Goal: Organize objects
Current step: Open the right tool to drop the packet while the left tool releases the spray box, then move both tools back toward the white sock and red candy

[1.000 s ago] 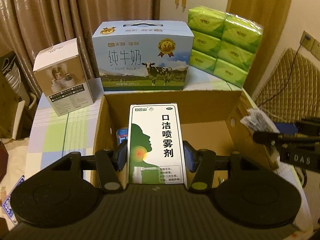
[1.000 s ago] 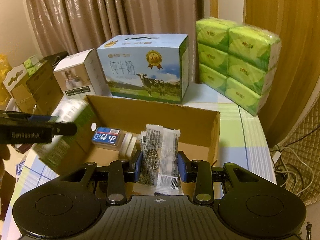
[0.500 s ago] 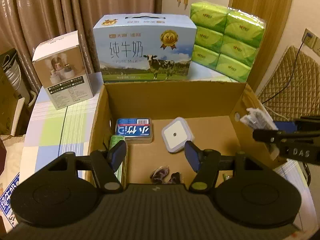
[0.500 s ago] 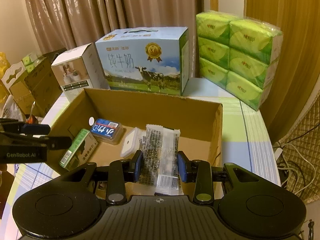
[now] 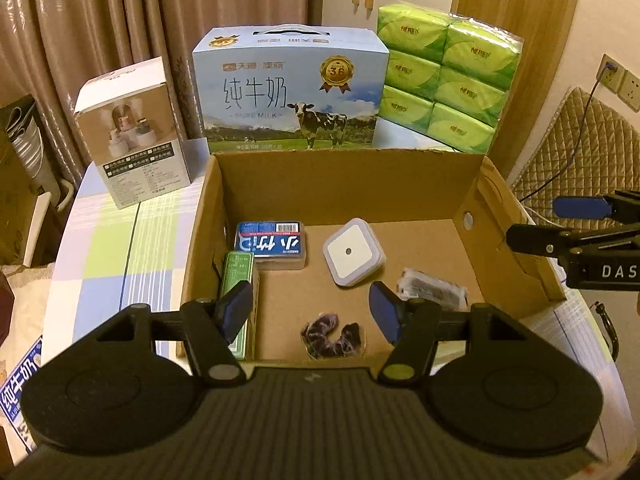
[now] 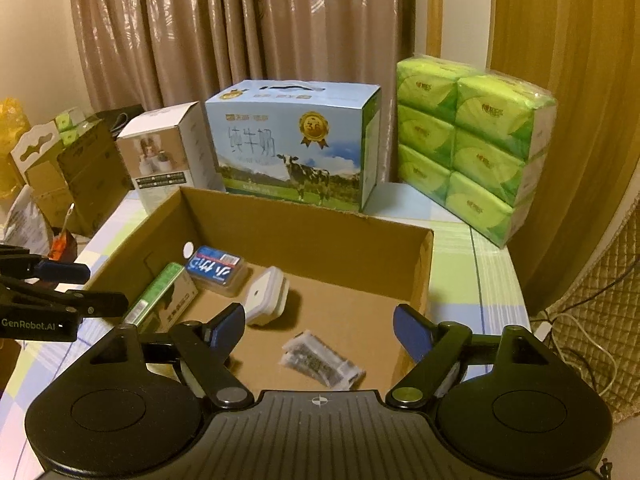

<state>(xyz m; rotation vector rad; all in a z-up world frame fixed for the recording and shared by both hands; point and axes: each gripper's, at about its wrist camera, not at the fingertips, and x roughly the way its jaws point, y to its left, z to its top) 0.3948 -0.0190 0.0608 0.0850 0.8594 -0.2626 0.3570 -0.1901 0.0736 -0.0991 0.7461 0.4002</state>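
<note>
Beige curtains (image 6: 240,32) back the cardboard box (image 5: 340,184) where both left tongs (image 5: 312,312) and right tongs (image 6: 320,324) gape wide, holding nothing.

The green box (image 5: 238,280) — its near end hidden behind the left gripper's finger (image 5: 234,310).

Box: my open brown cardboard box (image 5: 400,184) stands on the checked cloth.
Green carton (image 5: 239,280): lying flat along the box's left wall.
Blue pack (image 5: 272,242): flat, just beyond the carton, near the far-left corner.
White square case (image 5: 354,252): mid-floor, slightly skewed.
Clear sachet (image 6: 322,364): flat, right of centre, dark contents.
Dark wrapped bits (image 5: 334,338): by the near wall.
</note>
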